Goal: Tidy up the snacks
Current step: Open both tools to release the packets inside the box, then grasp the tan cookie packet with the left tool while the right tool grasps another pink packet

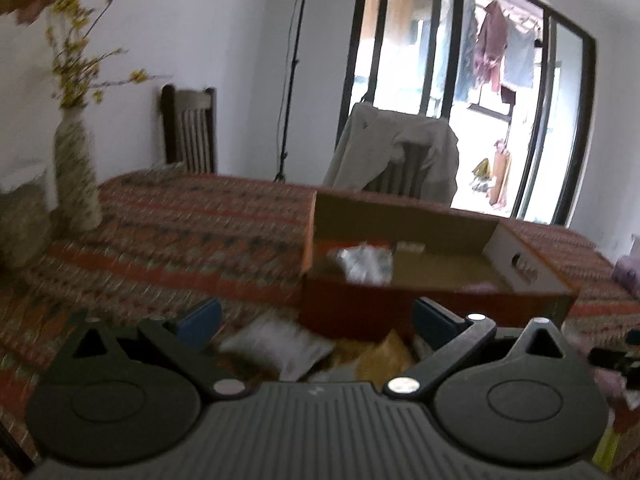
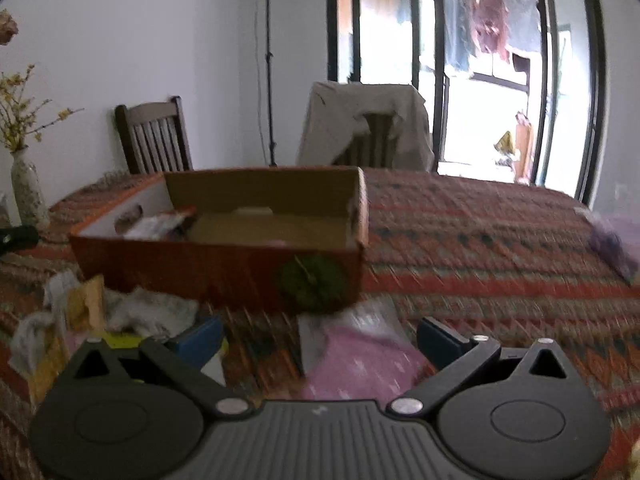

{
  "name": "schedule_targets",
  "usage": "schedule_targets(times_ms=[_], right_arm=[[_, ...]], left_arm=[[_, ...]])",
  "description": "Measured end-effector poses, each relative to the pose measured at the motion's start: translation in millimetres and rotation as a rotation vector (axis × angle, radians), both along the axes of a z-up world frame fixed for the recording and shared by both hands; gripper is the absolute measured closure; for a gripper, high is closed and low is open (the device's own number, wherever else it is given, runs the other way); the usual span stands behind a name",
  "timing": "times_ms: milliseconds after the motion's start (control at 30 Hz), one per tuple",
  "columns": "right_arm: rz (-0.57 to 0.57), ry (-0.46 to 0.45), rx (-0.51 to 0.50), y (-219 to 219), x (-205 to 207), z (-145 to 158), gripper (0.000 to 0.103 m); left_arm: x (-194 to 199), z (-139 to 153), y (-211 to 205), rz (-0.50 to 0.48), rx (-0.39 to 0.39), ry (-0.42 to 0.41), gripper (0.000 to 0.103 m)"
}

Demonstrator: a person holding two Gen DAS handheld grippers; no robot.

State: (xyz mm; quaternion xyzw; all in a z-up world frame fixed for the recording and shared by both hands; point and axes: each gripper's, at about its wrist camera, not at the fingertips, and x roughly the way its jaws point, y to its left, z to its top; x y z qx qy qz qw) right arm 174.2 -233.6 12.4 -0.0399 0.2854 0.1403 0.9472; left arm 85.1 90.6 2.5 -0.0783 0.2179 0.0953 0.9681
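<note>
An open orange cardboard box (image 1: 524, 268) (image 2: 168, 196) stands on the patterned tablecloth, with a silvery snack packet (image 1: 364, 264) (image 2: 156, 224) lying at one end inside it. Loose snacks lie in front of the box: a grey packet (image 1: 276, 344), a yellow packet (image 1: 384, 356) and, in the right wrist view, a pink packet (image 2: 356, 364) and a heap of white and yellow packets (image 2: 100, 312). My left gripper (image 1: 316, 320) hovers open above the grey and yellow packets, holding nothing. Just above the pink packet, my right gripper (image 2: 320, 336) is open and empty too.
A speckled vase (image 1: 76, 176) (image 2: 26, 192) with yellow twigs stands at the table's left side. Two chairs (image 1: 190, 128) (image 2: 154, 138) stand behind the table; one has a beige jacket (image 1: 396, 148) (image 2: 364, 120) over it. A purple bag (image 2: 616, 240) lies at the right edge.
</note>
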Motion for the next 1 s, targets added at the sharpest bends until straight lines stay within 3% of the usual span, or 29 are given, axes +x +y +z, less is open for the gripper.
schedule_targets(times_ms=[167, 300, 367, 433, 667, 733, 867, 1000], right_arm=[[-0.045, 0.012, -0.029, -18, -9, -1, 0.0], [-0.055, 0.04, 0.015, -25, -11, -4, 0.0], [-0.067, 0.058, 0.045, -24, -7, -6, 0.004], [-0.067, 0.074, 0.063, -21, 0, -8, 0.019], [-0.093, 0.186, 0.11, -17, 29, -22, 0.021], [-0.098, 0.205, 0.107, -16, 29, -30, 0.031], [-0.1, 0.176, 0.111, -19, 20, -27, 0.042], [-0.1, 0.102, 0.113, -25, 2, -17, 0.043]], left_arm=[[-21, -9, 5, 0.027, -0.008, 0.035, 0.0], [-29, -12, 3, 0.034, -0.047, 0.034, 0.0], [-28, -12, 1, 0.031, -0.065, 0.041, 0.0], [-27, -10, -4, 0.026, -0.068, 0.042, 0.0], [-33, -4, -13, 0.004, -0.041, 0.036, 0.0], [-34, -5, -14, 0.006, -0.039, 0.039, 0.0], [-34, -7, -16, 0.003, -0.041, 0.051, 0.0], [-33, -7, -25, -0.026, -0.021, 0.064, 0.0]])
